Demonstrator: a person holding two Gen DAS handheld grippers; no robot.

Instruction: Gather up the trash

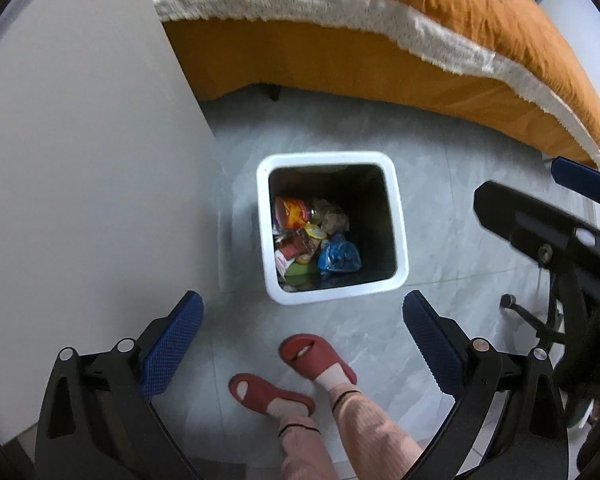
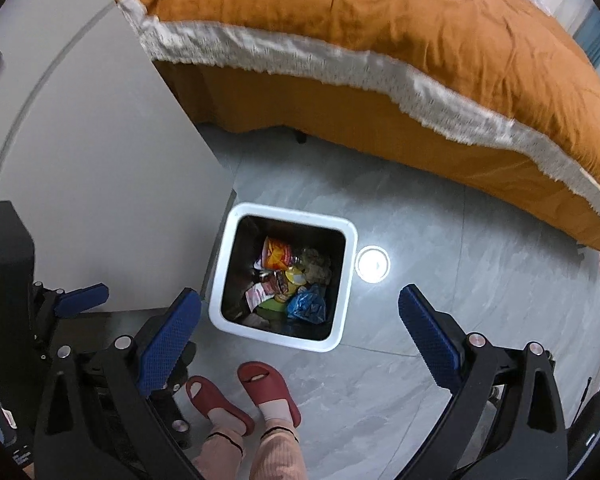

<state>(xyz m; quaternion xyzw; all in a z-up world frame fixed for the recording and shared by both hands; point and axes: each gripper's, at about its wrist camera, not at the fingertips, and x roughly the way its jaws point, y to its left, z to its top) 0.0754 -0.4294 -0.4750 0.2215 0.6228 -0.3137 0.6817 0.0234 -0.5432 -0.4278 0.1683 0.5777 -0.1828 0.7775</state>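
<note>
Both grippers, left gripper (image 1: 300, 320) and right gripper (image 2: 300, 312), hang released and empty above the white bin (image 1: 398, 220), which stands on the floor ahead of your slippers (image 1: 316, 360). Trash (image 1: 312, 240) lies piled inside, straight below; neither hand looks clearly nearer.

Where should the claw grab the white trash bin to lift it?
Probably the white trash bin is best gripped on its thick rim, coming straight down from above. It stands upright with its open top facing both open claws, so one finger could slip inside and one outside a wall. The right wall looks best, since the trash is piled toward the left.
</note>
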